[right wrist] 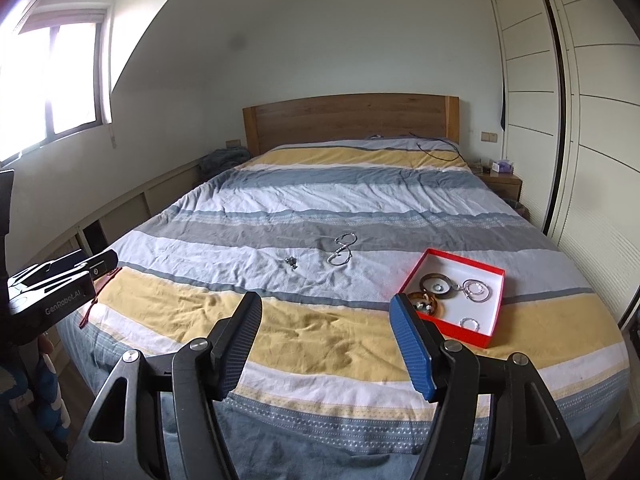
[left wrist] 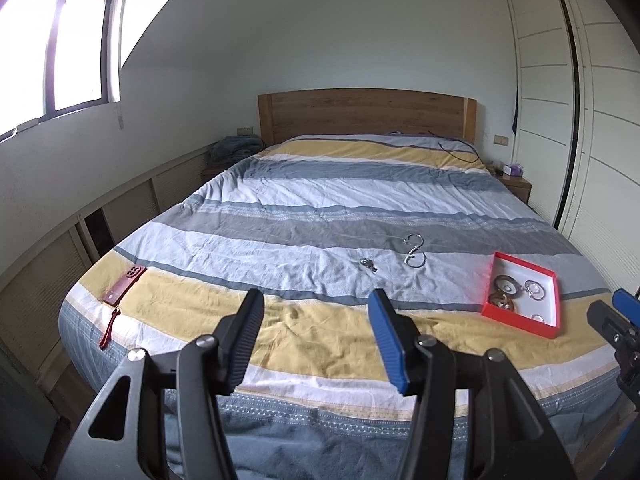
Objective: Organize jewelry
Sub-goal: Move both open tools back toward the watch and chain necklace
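We hold the left gripper (left wrist: 316, 300) and the right gripper (right wrist: 326, 304) released, nothing between their fingers, above the striped bed (left wrist: 320, 208). The red box (right wrist: 454, 292) holds rings and bangles; a beaded bracelet (right wrist: 342, 250) lies beyond. Only the left view shows the red pouch (left wrist: 124, 284).
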The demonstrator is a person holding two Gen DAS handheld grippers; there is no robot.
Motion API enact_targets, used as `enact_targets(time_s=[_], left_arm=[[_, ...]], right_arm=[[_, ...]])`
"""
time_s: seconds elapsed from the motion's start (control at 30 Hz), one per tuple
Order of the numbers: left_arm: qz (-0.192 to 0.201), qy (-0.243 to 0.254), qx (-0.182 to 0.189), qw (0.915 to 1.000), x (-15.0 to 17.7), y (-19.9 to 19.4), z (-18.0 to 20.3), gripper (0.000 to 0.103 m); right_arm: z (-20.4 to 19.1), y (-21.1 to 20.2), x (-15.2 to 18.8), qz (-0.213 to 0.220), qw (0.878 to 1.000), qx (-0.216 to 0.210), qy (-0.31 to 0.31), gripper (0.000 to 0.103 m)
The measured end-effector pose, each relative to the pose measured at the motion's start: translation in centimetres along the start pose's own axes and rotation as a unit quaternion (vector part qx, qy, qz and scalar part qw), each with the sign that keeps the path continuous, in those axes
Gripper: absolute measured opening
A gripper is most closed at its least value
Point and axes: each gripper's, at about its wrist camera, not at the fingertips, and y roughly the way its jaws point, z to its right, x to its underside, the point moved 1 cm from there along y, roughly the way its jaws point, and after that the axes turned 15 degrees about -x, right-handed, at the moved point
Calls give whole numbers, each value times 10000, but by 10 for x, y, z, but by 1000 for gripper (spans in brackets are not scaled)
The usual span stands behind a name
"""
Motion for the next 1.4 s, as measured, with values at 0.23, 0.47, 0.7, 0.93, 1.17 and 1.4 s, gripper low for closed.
enact_targets(time_s=[0.23, 0.47, 0.7, 0.93, 1.17, 1.4], left_arm=[[-170, 52, -36, 9998, -1, 21, 13, 52], [-363, 211, 49, 9991, 5, 39, 27, 52], [-566, 213, 39, 9982, 8, 60, 33, 52], [-770, 244, 16, 9967, 13, 80, 36, 52], [-995, 273, 66, 9946, 15, 101, 42, 52], [-1160, 206, 140, 9929, 7, 138, 49, 52]], right_arm=[[15, 26, 0, -193, 9998, 50, -6, 66], [31, 49, 13, -400, 9990, 55, 211, 66], [39, 70, 15, -545, 9982, 100, 246, 66], [44, 89, 19, -719, 9969, 92, 307, 66], [49, 106, 20, -851, 9959, 70, 304, 66], [61, 145, 2, -900, 9953, -54, 353, 66]])
